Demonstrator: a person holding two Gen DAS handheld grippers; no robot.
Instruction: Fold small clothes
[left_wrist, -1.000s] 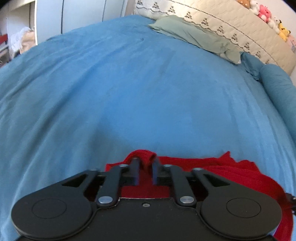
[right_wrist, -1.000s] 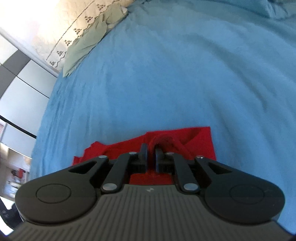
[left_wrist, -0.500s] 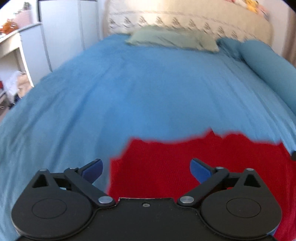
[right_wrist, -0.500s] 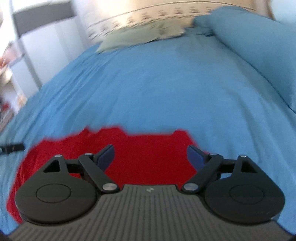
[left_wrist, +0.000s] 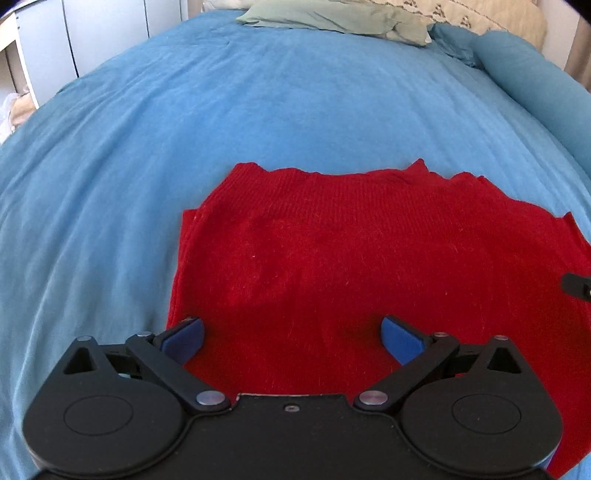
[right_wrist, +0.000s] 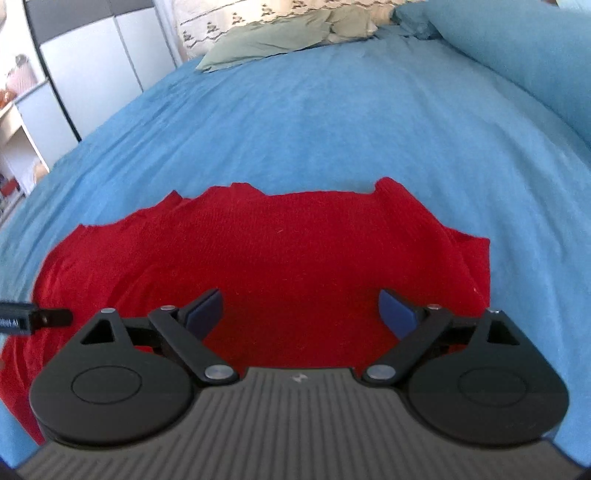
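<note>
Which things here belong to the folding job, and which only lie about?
Job: red knit garment, left gripper, right gripper, both with open jaws.

Lying about: green pillow, blue bolster, blue bedcover, white cupboard.

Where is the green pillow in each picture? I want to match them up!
Left wrist view: the green pillow lies at the top, a bit right of the middle, at the far end of the blue bed.
Right wrist view: the green pillow lies at the top, left of the middle.
Shared landmark: the red sweater, lying flat just ahead of both grippers.
</note>
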